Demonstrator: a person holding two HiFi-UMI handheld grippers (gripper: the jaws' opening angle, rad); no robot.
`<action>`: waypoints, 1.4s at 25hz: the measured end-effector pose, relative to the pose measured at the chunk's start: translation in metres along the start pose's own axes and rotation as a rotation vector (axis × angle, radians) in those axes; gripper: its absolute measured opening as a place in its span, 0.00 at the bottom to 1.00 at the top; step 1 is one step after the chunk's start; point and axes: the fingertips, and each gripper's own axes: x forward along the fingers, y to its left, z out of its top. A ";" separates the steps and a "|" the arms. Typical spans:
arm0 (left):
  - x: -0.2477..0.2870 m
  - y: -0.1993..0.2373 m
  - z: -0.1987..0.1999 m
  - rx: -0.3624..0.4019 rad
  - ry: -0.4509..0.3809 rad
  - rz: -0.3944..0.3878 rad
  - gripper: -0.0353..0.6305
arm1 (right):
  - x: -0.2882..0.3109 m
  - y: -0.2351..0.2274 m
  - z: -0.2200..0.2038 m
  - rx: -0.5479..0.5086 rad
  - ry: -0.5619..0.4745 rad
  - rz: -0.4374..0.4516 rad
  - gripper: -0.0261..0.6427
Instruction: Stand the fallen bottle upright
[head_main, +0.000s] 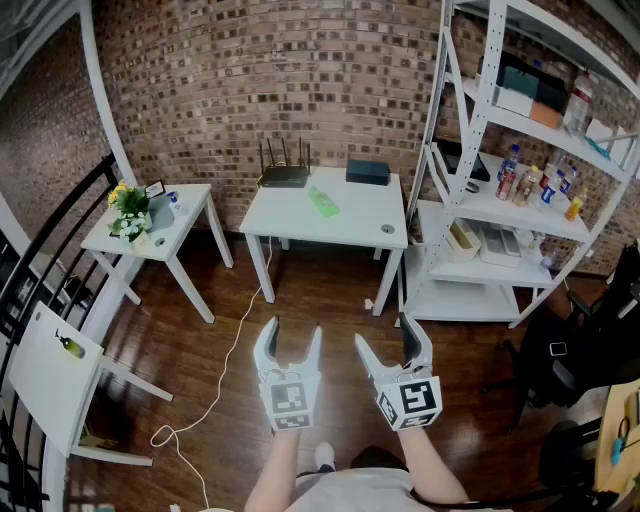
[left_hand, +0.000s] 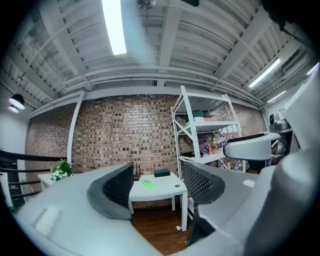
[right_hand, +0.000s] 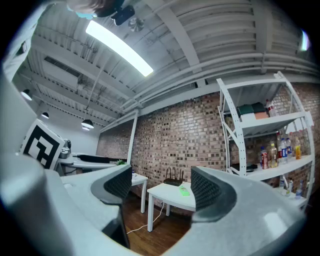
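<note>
I hold both tools level over the wooden floor, near me. The left gripper and right gripper are released, jaws apart. The green bottle lies on its side on the white table, far ahead by the brick wall, well apart from both.

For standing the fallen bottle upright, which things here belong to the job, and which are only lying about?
Job: green bottle lying on the white table; left gripper, right gripper, both open and empty.
Lying about: router, dark box, flowers, shelf bottles.
</note>
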 end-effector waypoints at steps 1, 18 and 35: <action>0.013 0.007 -0.005 -0.021 0.015 -0.014 0.55 | 0.015 -0.001 -0.007 0.002 0.019 0.006 0.56; 0.320 0.117 -0.048 0.017 0.108 0.009 0.53 | 0.369 -0.115 -0.074 0.132 0.094 0.193 0.55; 0.583 0.166 -0.120 -0.060 0.265 -0.076 0.50 | 0.570 -0.227 -0.163 0.208 0.267 0.186 0.48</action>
